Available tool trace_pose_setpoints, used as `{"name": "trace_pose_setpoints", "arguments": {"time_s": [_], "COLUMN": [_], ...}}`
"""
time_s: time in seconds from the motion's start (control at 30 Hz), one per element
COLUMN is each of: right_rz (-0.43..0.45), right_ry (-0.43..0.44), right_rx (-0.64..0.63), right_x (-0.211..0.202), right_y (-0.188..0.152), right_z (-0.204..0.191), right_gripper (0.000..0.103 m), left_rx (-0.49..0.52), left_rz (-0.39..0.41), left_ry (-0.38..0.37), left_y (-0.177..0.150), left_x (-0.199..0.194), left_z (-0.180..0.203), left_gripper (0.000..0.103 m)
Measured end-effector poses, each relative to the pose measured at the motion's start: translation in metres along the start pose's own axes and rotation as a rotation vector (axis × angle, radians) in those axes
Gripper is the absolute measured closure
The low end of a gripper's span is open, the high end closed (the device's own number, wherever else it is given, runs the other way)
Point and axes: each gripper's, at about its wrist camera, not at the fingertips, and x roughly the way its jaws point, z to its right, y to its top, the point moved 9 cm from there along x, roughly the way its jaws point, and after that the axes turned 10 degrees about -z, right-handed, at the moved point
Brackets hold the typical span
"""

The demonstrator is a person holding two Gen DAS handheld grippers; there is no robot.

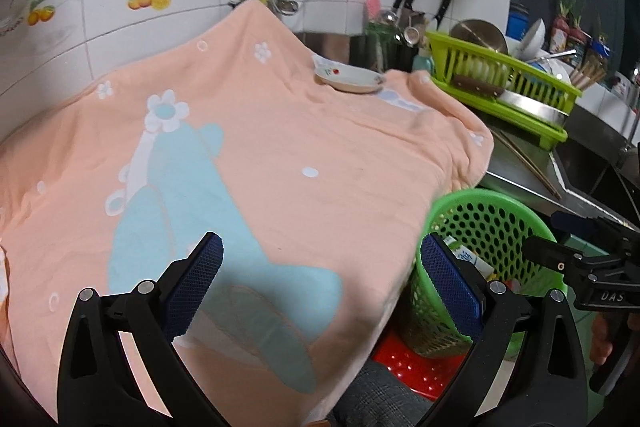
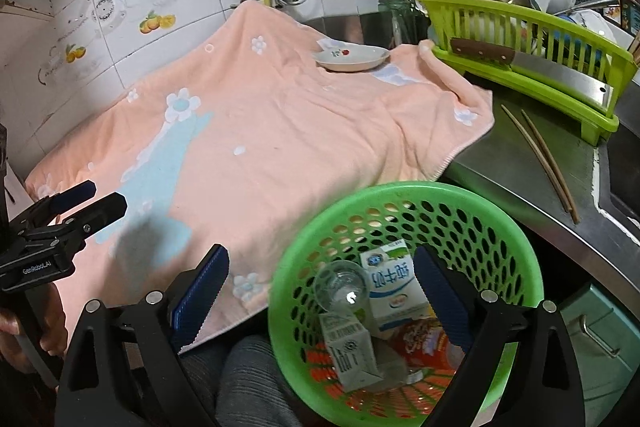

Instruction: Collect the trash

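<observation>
A green perforated basket (image 2: 400, 191) stands in front of the counter. It holds a blue-and-white milk carton (image 2: 394, 283), a clear plastic bottle (image 2: 340, 287), a small grey carton (image 2: 352, 355) and a red snack wrapper (image 2: 424, 343). My right gripper (image 2: 322, 291) hovers over the basket's left rim, open, with nothing held. My left gripper (image 1: 326, 279) is open and empty above a peach towel (image 1: 280, 147), just left of the basket (image 1: 480, 195). Each gripper shows in the other's view: the right gripper (image 1: 554, 237) and the left gripper (image 2: 94, 201).
A small plate (image 2: 352, 61) sits on the towel's far side. A green dish rack (image 2: 520, 67) with a cleaver (image 2: 560, 73), chopsticks (image 2: 540, 159) on the steel counter and a sink lie to the right. A red stool (image 1: 412, 363) is under the basket, beside a person's knee.
</observation>
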Motion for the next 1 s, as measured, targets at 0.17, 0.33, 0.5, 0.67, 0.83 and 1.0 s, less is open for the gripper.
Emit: {"name": "trace_pose_setpoints", "arguments": {"time_s": [0.17, 0.33, 0.5, 0.67, 0.83, 1.0], "right_rz": [0.017, 0.036, 0.043, 0.046, 0.045, 0.049], "right_ry": [-0.014, -0.045, -0.043, -0.041, -0.055, -0.056], "right_rx": [-0.014, -0.029, -0.028, -0.031, -0.046, -0.047], "right_x": [-0.005, -0.011, -0.013, -0.013, -0.011, -0.011], "right_y": [0.003, 0.004, 0.004, 0.005, 0.003, 0.003], "right_z": [-0.01, -0.016, -0.021, -0.026, -0.028, -0.029], "right_gripper": [0.012, 0.012, 0.011, 0.011, 0.011, 0.011], "left_rx": [-0.024, -0.047, -0.064, -0.081, -0.084, -0.082], "left_rz": [0.023, 0.039, 0.044, 0.05, 0.05, 0.053], "left_ry": [-0.004, 0.004, 0.006, 0.008, 0.012, 0.01], "left_y": [0.001, 0.0, -0.003, -0.004, -0.005, -0.004], "left_x": [-0.008, -0.012, -0.015, -0.016, -0.017, -0.017], "left_z": [-0.009, -0.019, -0.025, -0.03, -0.029, -0.028], "left_gripper": [0.005, 0.005, 0.005, 0.005, 0.005, 0.005]}}
